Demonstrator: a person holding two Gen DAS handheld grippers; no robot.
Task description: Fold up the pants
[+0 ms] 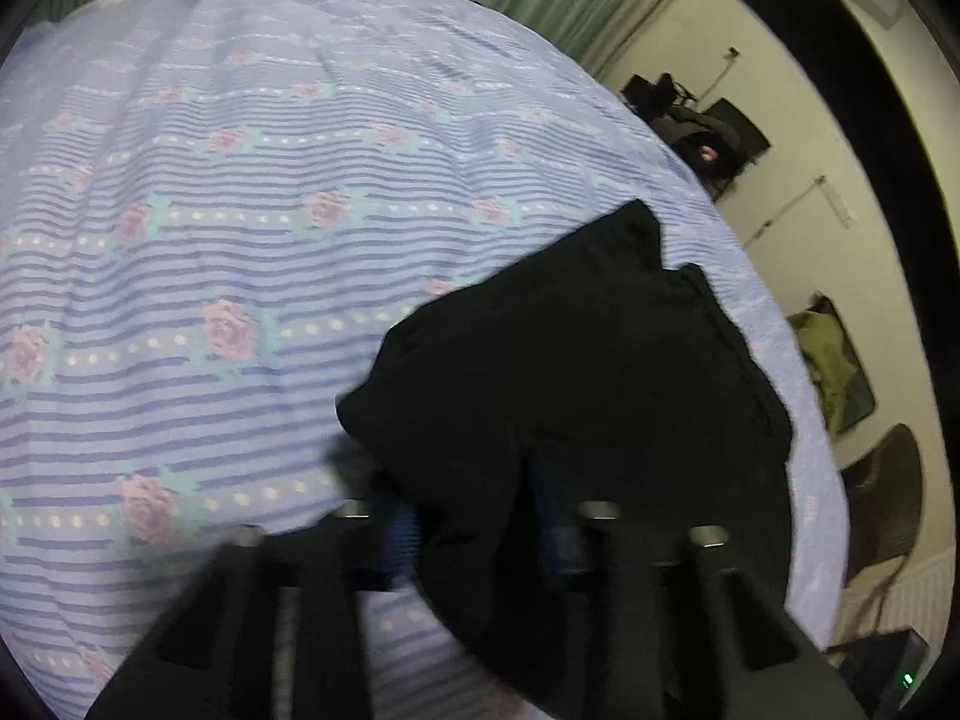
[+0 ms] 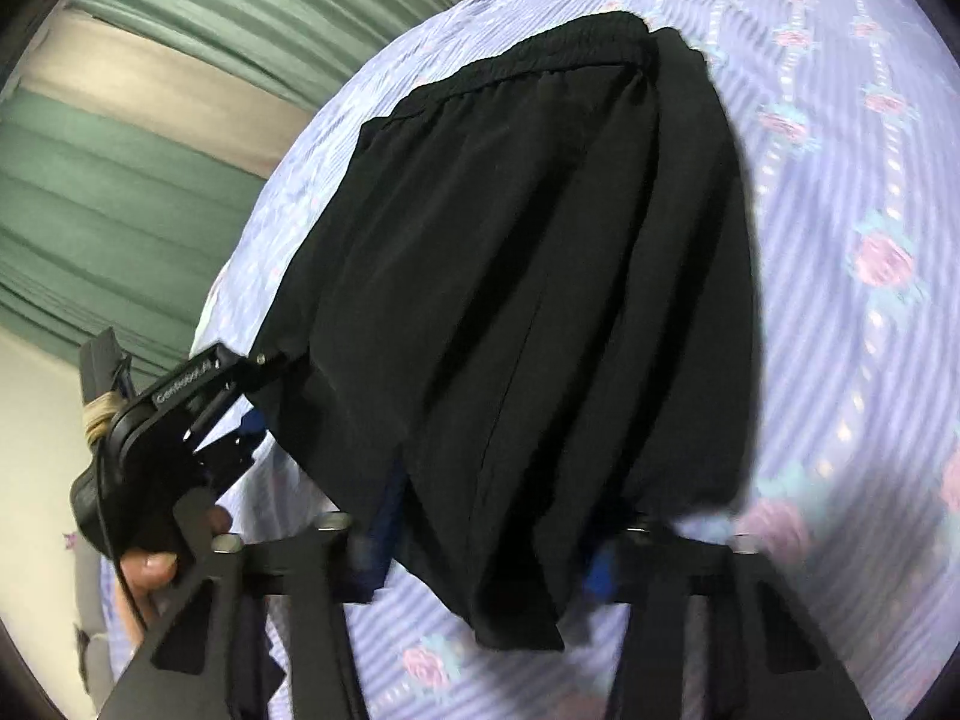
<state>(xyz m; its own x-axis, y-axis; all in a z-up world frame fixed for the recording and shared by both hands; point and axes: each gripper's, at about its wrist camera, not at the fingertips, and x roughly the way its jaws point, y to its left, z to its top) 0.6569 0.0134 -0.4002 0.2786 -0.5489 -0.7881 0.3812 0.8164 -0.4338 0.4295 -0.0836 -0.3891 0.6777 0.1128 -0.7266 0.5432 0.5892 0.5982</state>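
Black pants [image 1: 570,360] lie on a lilac striped bedsheet [image 1: 210,240] with pink roses. In the left wrist view my left gripper [image 1: 480,534] is shut on a bunched edge of the cloth, which fills the gap between its blue pads. In the right wrist view the pants [image 2: 510,240] stretch away to the elastic waistband [image 2: 540,60] at the far end. My right gripper [image 2: 486,558] is shut on the near hem, folds hanging between its fingers. The left gripper [image 2: 258,396], held by a hand [image 2: 150,564], pinches the pants' left corner.
The bedsheet [image 2: 840,180] spreads wide to the right of the pants. Green curtains [image 2: 150,180] hang beyond the bed's left edge. On the floor past the bed are a dark bag [image 1: 708,132], an olive bag [image 1: 834,360] and a brown chair [image 1: 888,492].
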